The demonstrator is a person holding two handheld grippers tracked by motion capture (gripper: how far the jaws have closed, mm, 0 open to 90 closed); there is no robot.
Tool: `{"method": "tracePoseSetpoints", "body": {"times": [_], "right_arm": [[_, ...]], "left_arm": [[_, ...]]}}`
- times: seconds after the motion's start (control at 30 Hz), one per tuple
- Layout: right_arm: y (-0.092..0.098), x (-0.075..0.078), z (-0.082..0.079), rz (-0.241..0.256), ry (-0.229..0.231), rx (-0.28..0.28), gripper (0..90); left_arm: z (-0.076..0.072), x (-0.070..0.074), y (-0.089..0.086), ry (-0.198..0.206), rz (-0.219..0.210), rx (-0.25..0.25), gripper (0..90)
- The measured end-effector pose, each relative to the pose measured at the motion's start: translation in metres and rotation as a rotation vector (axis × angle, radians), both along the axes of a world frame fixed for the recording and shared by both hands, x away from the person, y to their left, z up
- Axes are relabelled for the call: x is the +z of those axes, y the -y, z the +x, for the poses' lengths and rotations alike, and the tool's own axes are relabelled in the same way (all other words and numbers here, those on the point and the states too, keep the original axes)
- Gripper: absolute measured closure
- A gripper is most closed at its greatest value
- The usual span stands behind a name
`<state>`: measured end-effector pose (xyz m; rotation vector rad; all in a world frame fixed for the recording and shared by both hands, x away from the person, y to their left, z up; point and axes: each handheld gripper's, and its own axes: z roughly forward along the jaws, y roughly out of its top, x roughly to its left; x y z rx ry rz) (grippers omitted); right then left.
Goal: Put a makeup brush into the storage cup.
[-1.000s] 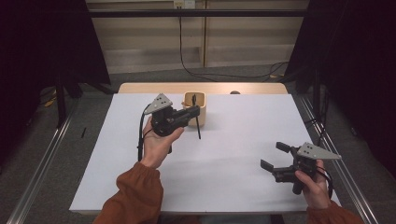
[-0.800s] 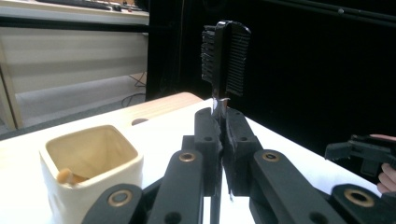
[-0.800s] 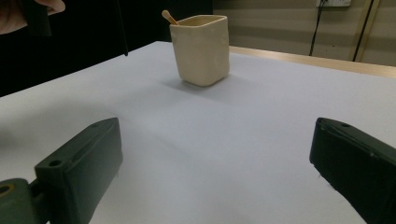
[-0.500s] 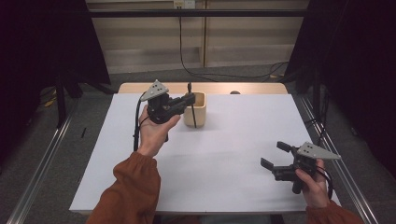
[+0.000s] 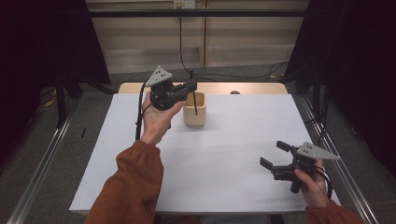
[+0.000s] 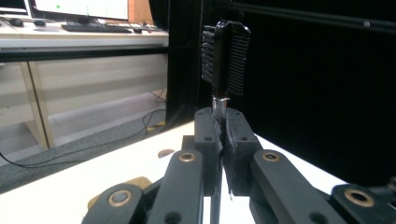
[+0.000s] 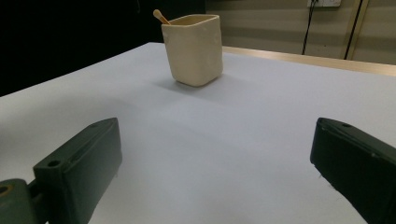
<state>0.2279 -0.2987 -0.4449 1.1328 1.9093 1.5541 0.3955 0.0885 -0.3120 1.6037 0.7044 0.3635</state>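
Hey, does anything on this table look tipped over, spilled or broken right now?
Nothing stands out. The cream square cup stands upright on the white table with no spill. The left gripper holds a black ridged brush upright above the cup; the right gripper is open.

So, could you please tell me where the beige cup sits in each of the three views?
High view: the cup stands at the far middle of the table.
Left gripper view: low left, beside the jaws shut on a brush, there is a tan edge, perhaps its rim; I cannot tell.
Right gripper view: upper middle, beyond the open jaws.
Shared landmark: the white table top.
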Motion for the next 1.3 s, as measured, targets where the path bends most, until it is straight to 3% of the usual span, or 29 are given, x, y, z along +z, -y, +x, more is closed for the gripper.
{"method": "tracePoseSetpoints", "body": {"times": [0.27,0.63,0.97,1.3], "right_arm": [[0.000,0.000,0.000,-0.003,0.007,0.004,1.9],[-0.002,-0.001,-0.001,0.003,0.008,0.017,1.2],[-0.002,0.000,-0.002,0.002,0.012,0.014,0.3],[-0.002,-0.001,-0.001,0.002,0.008,0.022,0.3]], "left_arm": [[0.018,-0.006,-0.004,0.004,0.005,0.029,85.6],[0.035,0.003,0.004,0.015,0.024,0.051,85.5],[0.051,-0.011,0.006,0.004,0.034,0.082,85.5],[0.054,-0.016,0.009,-0.002,0.045,0.084,85.4]]}}
